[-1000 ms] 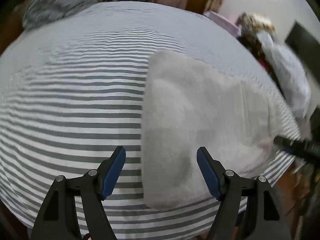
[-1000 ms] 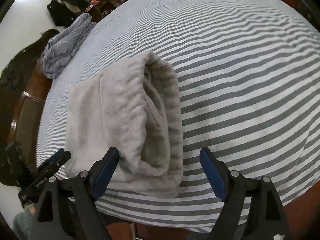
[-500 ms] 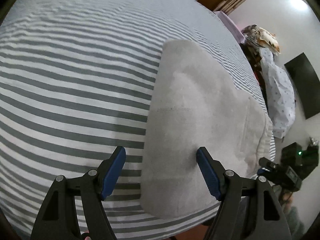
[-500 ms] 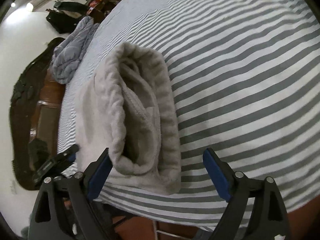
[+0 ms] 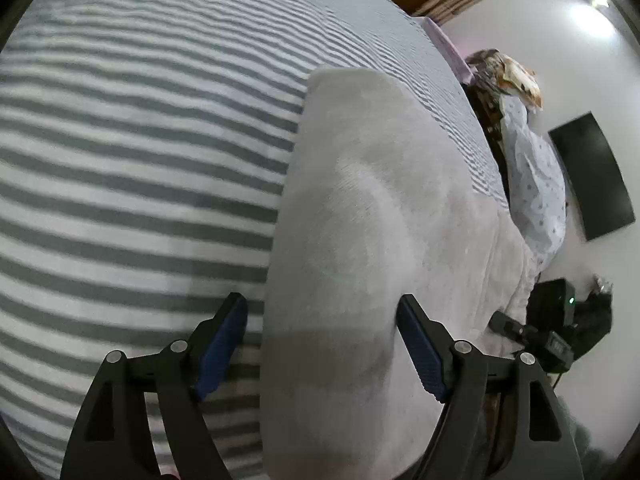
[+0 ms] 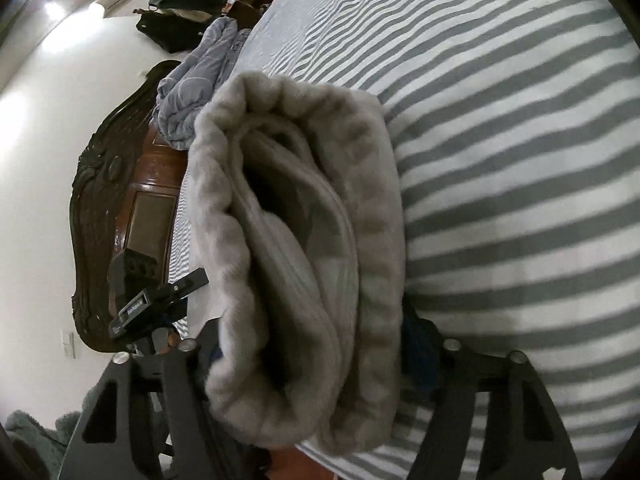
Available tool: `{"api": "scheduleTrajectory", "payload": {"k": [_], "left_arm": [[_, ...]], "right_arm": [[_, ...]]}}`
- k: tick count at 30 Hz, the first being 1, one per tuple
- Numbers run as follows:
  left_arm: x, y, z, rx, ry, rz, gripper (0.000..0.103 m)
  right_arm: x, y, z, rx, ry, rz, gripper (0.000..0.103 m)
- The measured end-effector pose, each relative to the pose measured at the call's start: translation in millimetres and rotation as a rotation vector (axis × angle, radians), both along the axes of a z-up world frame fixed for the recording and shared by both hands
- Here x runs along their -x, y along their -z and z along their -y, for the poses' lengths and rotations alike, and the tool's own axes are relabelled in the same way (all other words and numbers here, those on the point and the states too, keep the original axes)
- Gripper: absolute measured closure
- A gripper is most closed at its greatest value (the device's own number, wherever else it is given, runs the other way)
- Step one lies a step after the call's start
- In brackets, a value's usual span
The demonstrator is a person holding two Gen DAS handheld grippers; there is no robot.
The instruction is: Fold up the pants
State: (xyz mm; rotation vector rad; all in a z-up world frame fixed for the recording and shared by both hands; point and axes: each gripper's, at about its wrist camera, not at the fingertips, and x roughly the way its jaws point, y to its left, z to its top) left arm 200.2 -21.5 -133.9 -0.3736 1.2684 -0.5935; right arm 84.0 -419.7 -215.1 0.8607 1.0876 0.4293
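Left wrist view: the left gripper (image 5: 322,346) is spread wide over the near left edge of the folded pants (image 5: 372,240), which lie on the striped bed (image 5: 140,160). The fleece looks soft, thick and light.

Right wrist view: the right gripper (image 6: 316,356) straddles the bundle's layered end, its jaws apart. The pants would probably sag, so grip every layer near the fold.
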Motion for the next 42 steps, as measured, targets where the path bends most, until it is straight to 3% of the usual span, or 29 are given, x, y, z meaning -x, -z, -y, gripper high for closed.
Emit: {"api": "scheduleTrajectory", "payload": {"k": [3,8,13,20,24,32,38,42], "left_arm": [[0.0,-0.8,12.6,-0.028,0.017,0.034,0.027],[8.9,-5.0,25.0,-0.072,0.005,0.092,0.04],[12.4,-15.3,13.5,-0.035,-0.036,0.08,0.058],[11.2,-45.4,4.0,0.006,-0.077,0.115,0.065],[-1.4,-72.4,-9.5,-0.012,-0.098,0.182,0.065],[-58.6,-110.0,-55.4,-0.031,-0.195,0.277,0.065],[-99.9,-83.8,-77.6,-0.047,-0.19,0.251,0.065],[-121.9,-26.0,-84.8,-0.066,-0.167,0.132,0.063]], "right_arm": [[-3.3,-0.6,-3.9,0.009,0.012,-0.005,0.04],[-1.5,-9.5,-10.6,0.04,0.059,-0.036,0.049],[-0.8,-37.5,-32.1,0.174,0.075,-0.023,0.057],[-10.8,-76.6,-42.0,0.168,0.083,0.016,0.06],[-38.6,-95.8,-54.4,0.167,0.053,0.049,0.06],[-137.3,-121.6,-98.5,0.132,-0.018,0.124,0.06],[-195.4,-107.6,-124.2,0.165,-0.077,0.106,0.06],[-209.6,-64.4,-133.5,0.24,-0.092,0.025,0.057]]}}
